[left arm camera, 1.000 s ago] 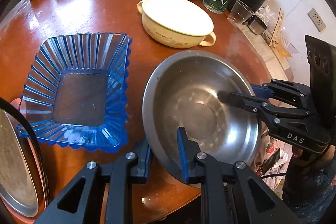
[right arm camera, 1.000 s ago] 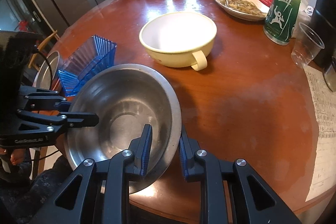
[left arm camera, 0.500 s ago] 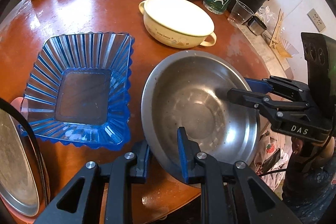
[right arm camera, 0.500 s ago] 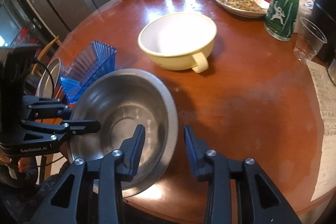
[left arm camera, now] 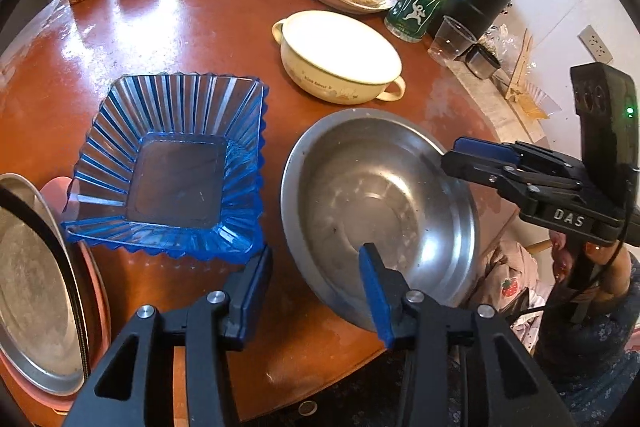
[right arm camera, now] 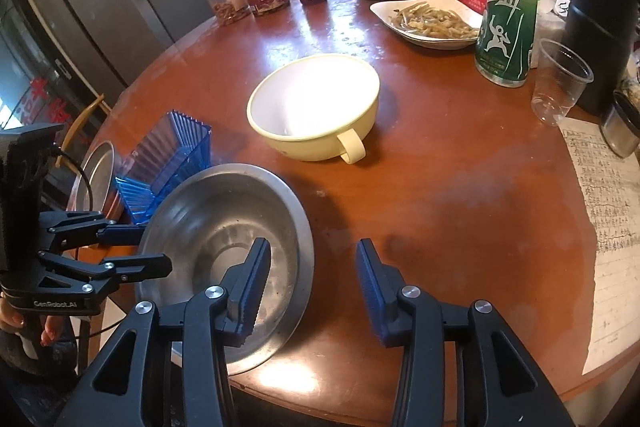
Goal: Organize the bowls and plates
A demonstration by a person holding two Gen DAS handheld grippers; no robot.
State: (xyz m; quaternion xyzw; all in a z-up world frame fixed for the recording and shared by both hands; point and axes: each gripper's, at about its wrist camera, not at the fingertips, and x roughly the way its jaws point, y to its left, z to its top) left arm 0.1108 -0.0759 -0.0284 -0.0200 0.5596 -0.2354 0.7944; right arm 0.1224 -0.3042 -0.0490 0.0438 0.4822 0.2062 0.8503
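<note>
the steel bowl [left arm camera: 376,203] sits at the near edge of the table [left arm camera: 192,27], slightly overhanging it. the left hand-held gripper [left arm camera: 316,281] is opening, its jaws straddling the bowl's near rim without pressing. the right hand-held gripper [right arm camera: 310,281] is opening too, released across the rim. left of the bowl lies the blue glass dish [left arm camera: 172,167]; beyond the bowl, the cream bowl [left arm camera: 340,57].

The left gripper [left arm camera: 316,281] is showing black angular linkage arms, silver pivot screws and blue ribbed pads; its body is carrying the white marking "GenRobot.AI", with a thin black cable trailing beside it. The right gripper [right arm camera: 312,279] is looking the same, marked "DAS", a green light glowing on its black housing. The person is wearing dark speckled fabric.
</note>
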